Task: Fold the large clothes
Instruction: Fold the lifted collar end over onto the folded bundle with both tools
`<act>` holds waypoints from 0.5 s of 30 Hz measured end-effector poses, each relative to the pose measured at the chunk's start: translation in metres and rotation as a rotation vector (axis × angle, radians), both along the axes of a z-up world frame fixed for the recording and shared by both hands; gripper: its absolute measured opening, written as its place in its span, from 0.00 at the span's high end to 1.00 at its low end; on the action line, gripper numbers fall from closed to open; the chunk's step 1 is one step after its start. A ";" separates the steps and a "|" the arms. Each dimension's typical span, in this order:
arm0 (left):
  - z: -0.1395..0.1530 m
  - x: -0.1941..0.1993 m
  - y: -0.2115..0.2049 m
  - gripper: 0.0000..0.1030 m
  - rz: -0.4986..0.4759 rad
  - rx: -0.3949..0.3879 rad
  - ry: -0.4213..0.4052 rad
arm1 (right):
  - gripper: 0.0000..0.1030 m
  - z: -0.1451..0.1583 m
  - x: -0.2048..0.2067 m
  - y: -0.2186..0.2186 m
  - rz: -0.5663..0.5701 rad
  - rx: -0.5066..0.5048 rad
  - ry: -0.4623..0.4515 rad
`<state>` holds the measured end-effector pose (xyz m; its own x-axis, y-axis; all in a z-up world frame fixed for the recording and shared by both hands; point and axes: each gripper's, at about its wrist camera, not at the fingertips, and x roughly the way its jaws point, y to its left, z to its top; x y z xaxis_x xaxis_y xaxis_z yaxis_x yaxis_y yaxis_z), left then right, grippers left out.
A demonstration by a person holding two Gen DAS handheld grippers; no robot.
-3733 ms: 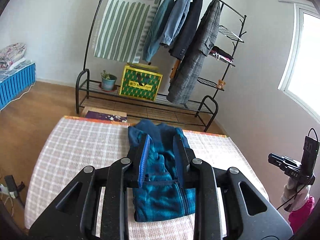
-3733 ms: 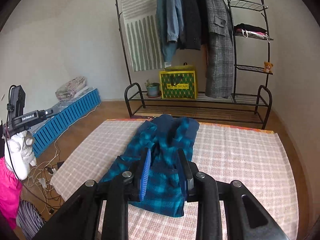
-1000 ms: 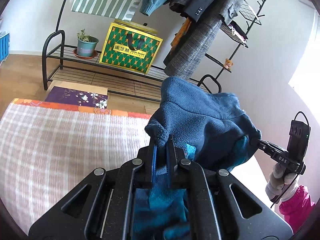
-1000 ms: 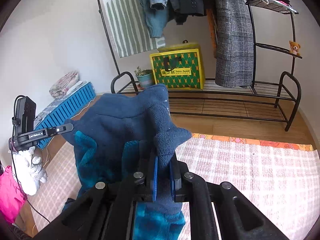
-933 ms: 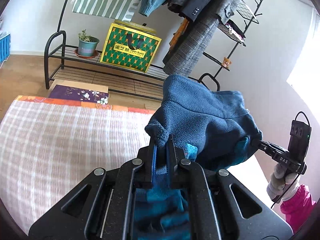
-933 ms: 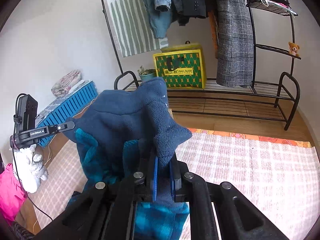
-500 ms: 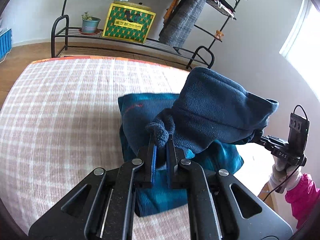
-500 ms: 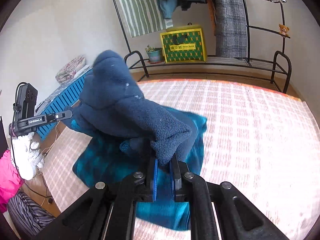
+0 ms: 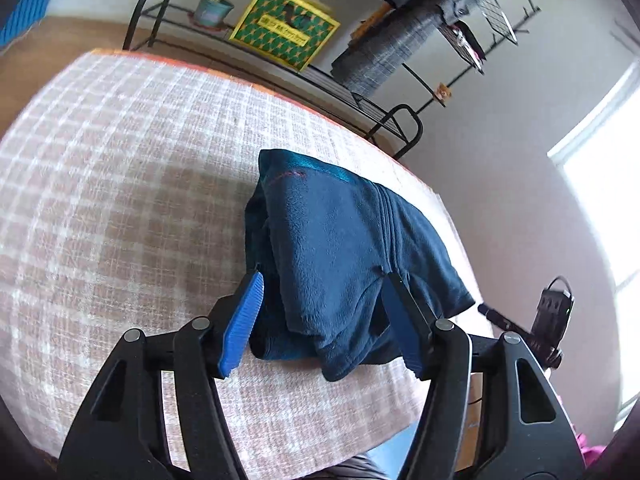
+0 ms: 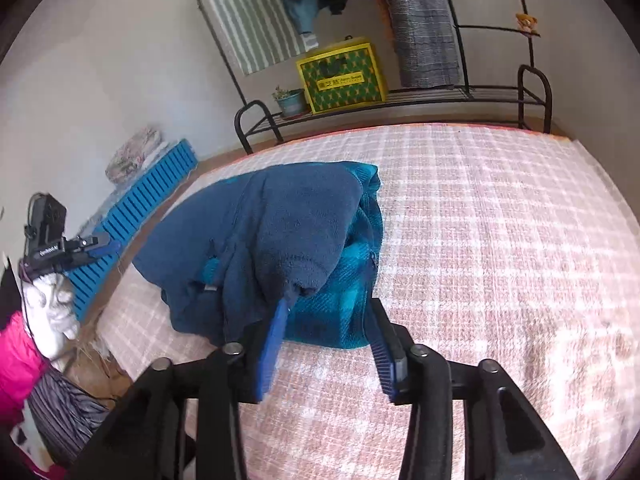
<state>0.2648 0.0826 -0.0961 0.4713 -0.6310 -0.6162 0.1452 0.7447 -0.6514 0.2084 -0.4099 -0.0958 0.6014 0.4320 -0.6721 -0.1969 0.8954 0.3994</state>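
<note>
A dark blue fleece garment with a teal plaid side (image 9: 340,240) lies folded in a bundle on the pink checked table cover (image 9: 120,200). My left gripper (image 9: 320,320) is open, its blue pads on either side of the bundle's near edge, holding nothing. In the right wrist view the same garment (image 10: 280,232) lies ahead. My right gripper (image 10: 326,344) is open just before its near teal edge, and a fold of fleece rests against the left fingertip.
A black clothes rack (image 10: 400,92) with hanging coats, a yellow-green box (image 10: 342,76) and a potted plant (image 10: 290,100) stands beyond the table. A blue slatted crate (image 10: 132,216) lies left. The other gripper's handle (image 10: 48,236) shows at the left edge.
Both grippers have opened and let go of the garment's top edge. The raised fleece has dropped forward onto the bundle, making a fold. Both grippers have pulled back toward the near edge.
</note>
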 end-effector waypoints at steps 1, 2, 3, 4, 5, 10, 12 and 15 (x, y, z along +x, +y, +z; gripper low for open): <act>-0.007 0.008 0.002 0.39 0.011 -0.045 0.037 | 0.31 -0.002 0.004 -0.003 -0.013 0.059 0.017; -0.015 0.015 0.001 0.39 0.018 -0.075 0.070 | 0.31 -0.004 0.008 -0.005 -0.015 0.121 0.032; -0.023 0.022 -0.001 0.39 0.026 -0.095 0.101 | 0.31 -0.007 0.013 -0.005 -0.016 0.172 0.044; -0.031 0.027 -0.005 0.39 0.030 -0.111 0.126 | 0.31 -0.009 0.018 -0.004 -0.019 0.207 0.055; -0.039 0.033 -0.009 0.39 0.031 -0.123 0.154 | 0.31 -0.012 0.024 0.000 -0.018 0.225 0.070; -0.064 0.043 -0.032 0.96 0.012 -0.083 0.214 | 0.77 -0.045 0.059 0.023 -0.006 0.271 0.183; -0.058 0.036 -0.031 0.97 0.027 -0.110 0.213 | 0.91 -0.052 0.064 0.024 -0.024 0.279 0.226; -0.035 0.022 -0.025 0.97 0.010 -0.139 0.181 | 0.93 -0.031 0.049 0.016 -0.007 0.274 0.165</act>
